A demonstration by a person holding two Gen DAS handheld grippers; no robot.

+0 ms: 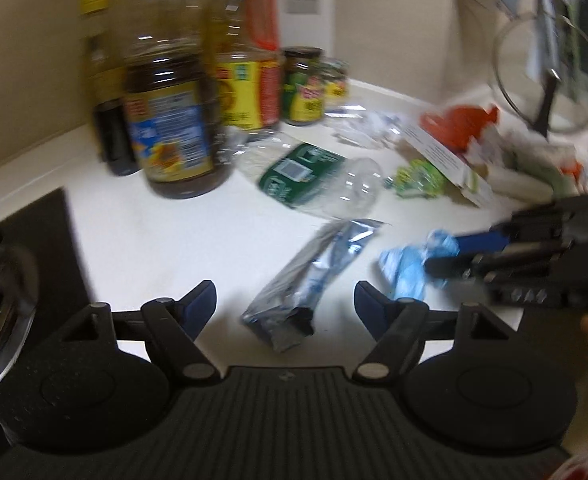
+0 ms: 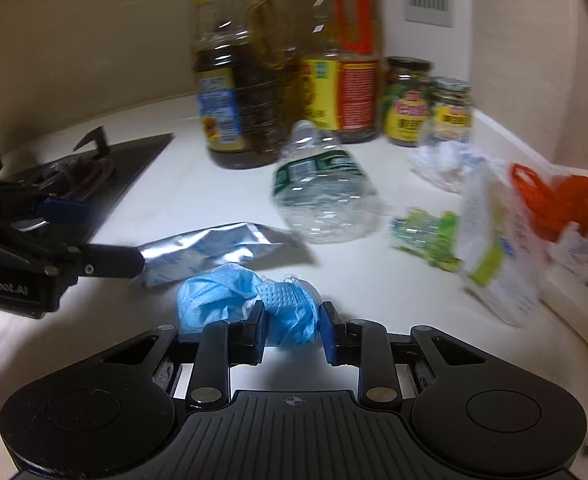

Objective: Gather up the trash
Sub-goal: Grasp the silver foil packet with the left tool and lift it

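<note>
On the white counter (image 1: 154, 240) lies trash. A crumpled blue face mask (image 2: 250, 300) sits between the fingers of my right gripper (image 2: 292, 330), which is closed on it; the mask also shows in the left wrist view (image 1: 404, 268). My left gripper (image 1: 285, 308) is open, its fingers either side of a silver foil wrapper (image 1: 314, 276), also in the right wrist view (image 2: 210, 248). A crushed clear water bottle with a green label (image 1: 314, 178) (image 2: 322, 192) lies beyond. A green wrapper (image 1: 416, 180) (image 2: 426, 232) lies to its right.
Oil bottles (image 1: 166, 112) (image 2: 238, 92) and jars (image 1: 304, 88) (image 2: 406, 102) stand at the back by the wall. A white carton (image 2: 490, 236), an orange bag (image 2: 562, 200) and crumpled plastic (image 2: 446, 160) lie at the right. A black stove (image 2: 114, 160) is at the left.
</note>
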